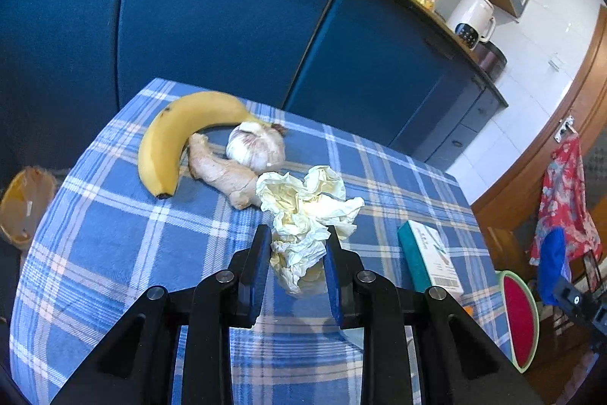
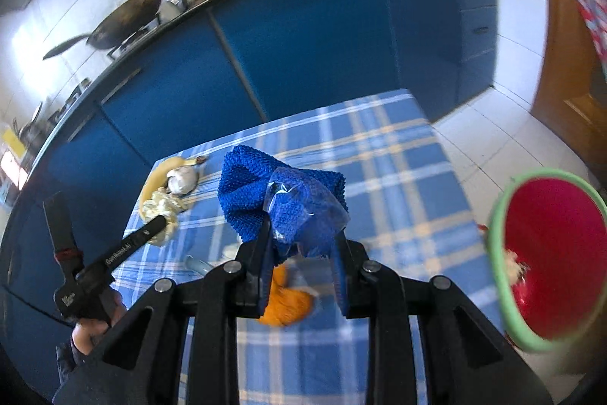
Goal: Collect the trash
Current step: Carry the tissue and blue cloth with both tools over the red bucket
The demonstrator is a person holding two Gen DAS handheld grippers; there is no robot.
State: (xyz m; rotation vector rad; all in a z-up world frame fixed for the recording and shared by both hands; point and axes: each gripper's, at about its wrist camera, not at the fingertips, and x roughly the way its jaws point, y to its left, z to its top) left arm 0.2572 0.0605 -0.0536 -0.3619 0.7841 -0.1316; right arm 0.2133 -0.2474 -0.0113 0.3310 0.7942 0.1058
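My left gripper [image 1: 297,234] is closed around the near end of a crumpled white tissue [image 1: 309,211] on the blue plaid tablecloth [image 1: 114,245]; the tissue also shows in the right wrist view [image 2: 161,209]. My right gripper [image 2: 303,234] is shut on a blue knitted cloth [image 2: 277,192] with clear plastic wrap [image 2: 303,200] on it, held above the table. A red bin with a green rim [image 2: 546,260] stands at the right, also seen in the left wrist view [image 1: 519,317].
A banana [image 1: 170,139], ginger root [image 1: 224,173] and garlic bulb [image 1: 258,147] lie beyond the tissue. A teal and white box [image 1: 428,257] lies at the table's right. An orange peel [image 2: 288,302] lies under my right gripper. Blue cabinets [image 1: 227,18] stand behind.
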